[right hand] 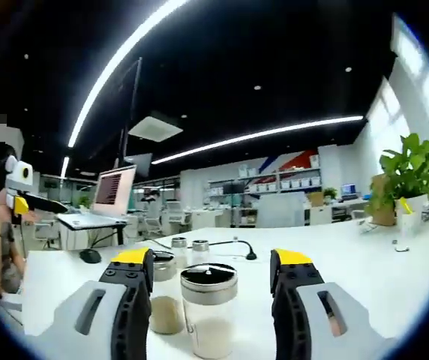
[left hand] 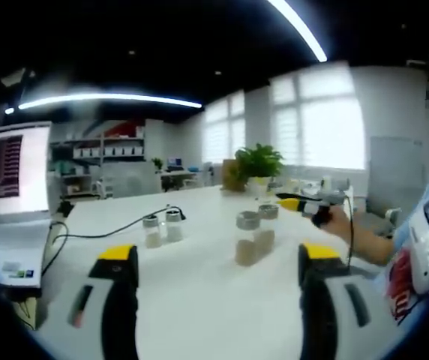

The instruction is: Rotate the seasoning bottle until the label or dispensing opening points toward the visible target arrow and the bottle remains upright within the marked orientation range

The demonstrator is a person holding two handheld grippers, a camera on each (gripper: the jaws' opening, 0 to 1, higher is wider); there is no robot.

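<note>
While both grippers are held over the white table [right hand: 394, 262], the deciding relation is recorded as follows.

Item: seasoning bottle [right hand: 209, 311], clear, with a dark perforated shaker lid and pale powder in its lower part. It stands upright on the table, long axis vertical. In the right gripper view it lies straight ahead, between the two jaws, though whether it is already level with the tips or just beyond them cannot be told.

Right gripper [right hand: 209, 264]: jaws spread wide, nothing held; no contact with the bottle is seen.

Left gripper [left hand: 218, 259]: jaws likewise wide apart and empty. From it the same group of jars sits well ahead on the table.

Nearer hand: the right, by judgement.

Adjacent: a second jar [right hand: 165, 300] touching or just beside the bottle on its left, close to the right gripper's left jaw; two small shakers [right hand: 189, 251] farther back.

Target arrow: not made out.
</note>
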